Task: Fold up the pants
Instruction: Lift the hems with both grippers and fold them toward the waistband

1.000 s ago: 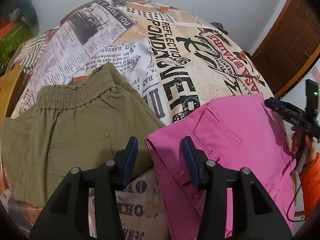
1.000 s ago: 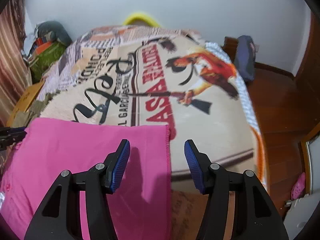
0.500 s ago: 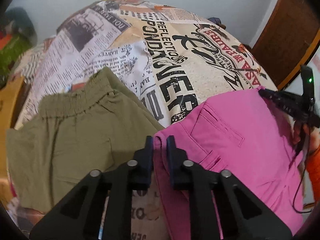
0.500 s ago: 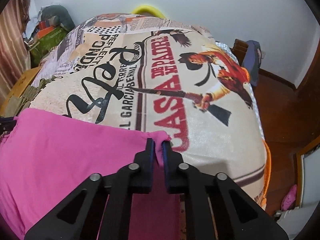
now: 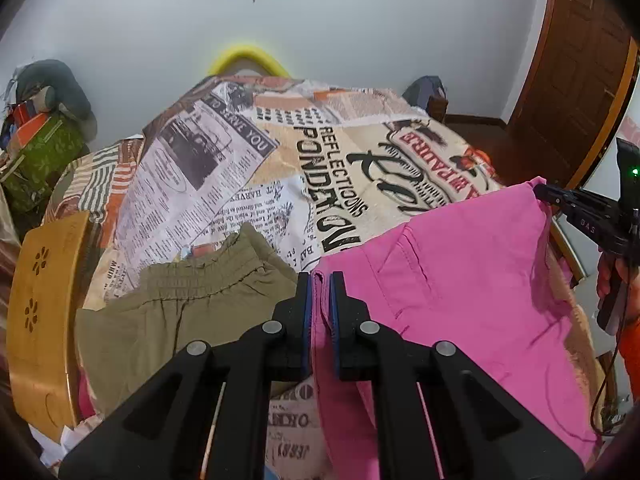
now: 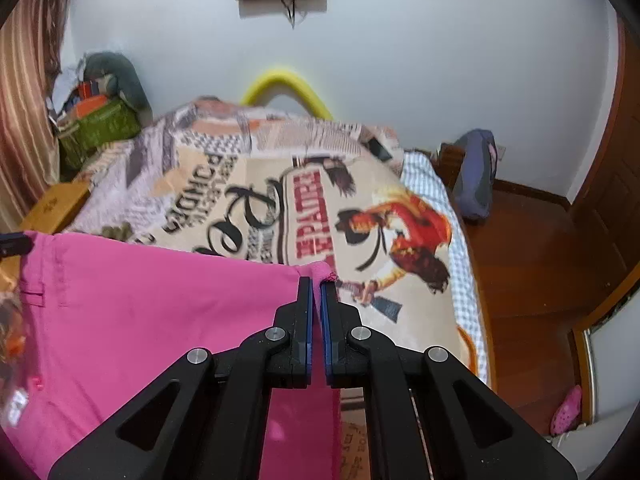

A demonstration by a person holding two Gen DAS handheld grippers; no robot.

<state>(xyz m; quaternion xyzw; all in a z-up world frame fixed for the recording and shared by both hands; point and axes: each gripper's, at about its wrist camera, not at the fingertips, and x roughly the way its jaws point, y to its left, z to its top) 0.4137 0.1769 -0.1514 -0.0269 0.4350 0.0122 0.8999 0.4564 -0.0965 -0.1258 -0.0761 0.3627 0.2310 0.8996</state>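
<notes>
Pink pants (image 5: pixel 448 280) hang stretched between my two grippers above a bed with a printed blanket (image 5: pixel 248 160). My left gripper (image 5: pixel 320 280) is shut on the waistband corner of the pink pants. My right gripper (image 6: pixel 318 282) is shut on the hem corner of the pink pants (image 6: pixel 160 312). In the left wrist view the right gripper (image 5: pixel 540 194) shows at the far right, pinching the other end. The lower part of the pants drops out of sight below the grippers.
Olive green pants (image 5: pixel 180 312) lie on the bed left of the pink pants. A wooden stool (image 5: pixel 40 312) stands at the bed's left side. A wooden floor (image 6: pixel 532 264) and door lie to the right. Clutter (image 6: pixel 96 120) sits at the far left corner.
Both grippers went from open to shut on the pink pants' corners. Both then rose, lifting the pants edge off the bed and stretching it between them.
</notes>
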